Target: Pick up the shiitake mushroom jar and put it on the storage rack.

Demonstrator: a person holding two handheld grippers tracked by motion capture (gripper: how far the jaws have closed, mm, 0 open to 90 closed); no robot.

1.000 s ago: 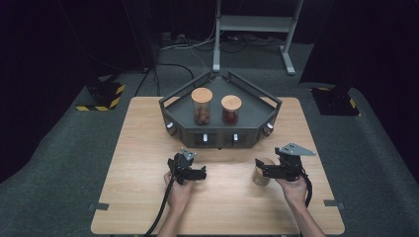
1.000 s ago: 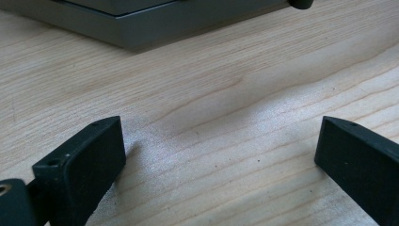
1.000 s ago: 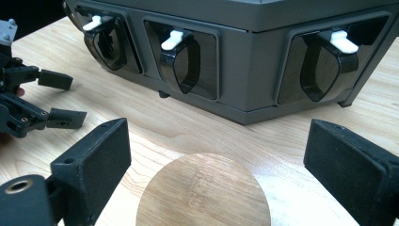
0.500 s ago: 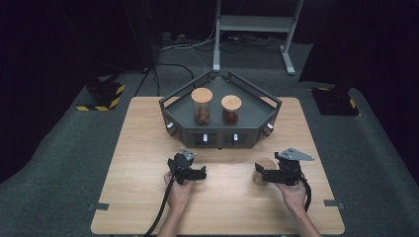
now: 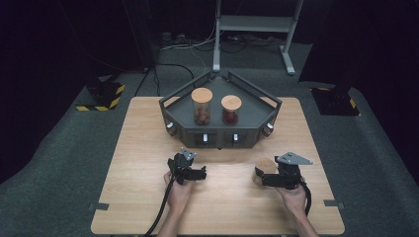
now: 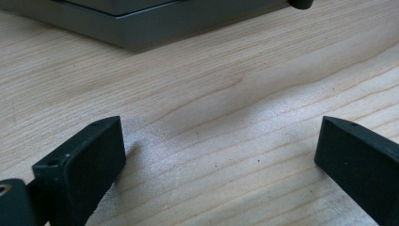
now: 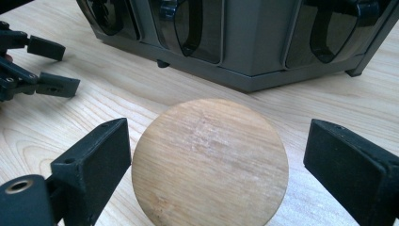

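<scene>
While right hand-held gripper (image 7: 216,165) stands open around wood-lidded jar (image 7: 210,160), pads clear | left hand-held gripper (image 6: 221,160) open, empty | risk: off-centre closing tips jar on worktop (image 5: 148,148)

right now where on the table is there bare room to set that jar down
Bare wood lies left of the grey tray, between the left gripper and the jar, and along the near edge. The tray holds two jars. The right gripper crowds the right front.

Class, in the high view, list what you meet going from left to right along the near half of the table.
Left claw → wooden-lidded jar → right claw.
</scene>
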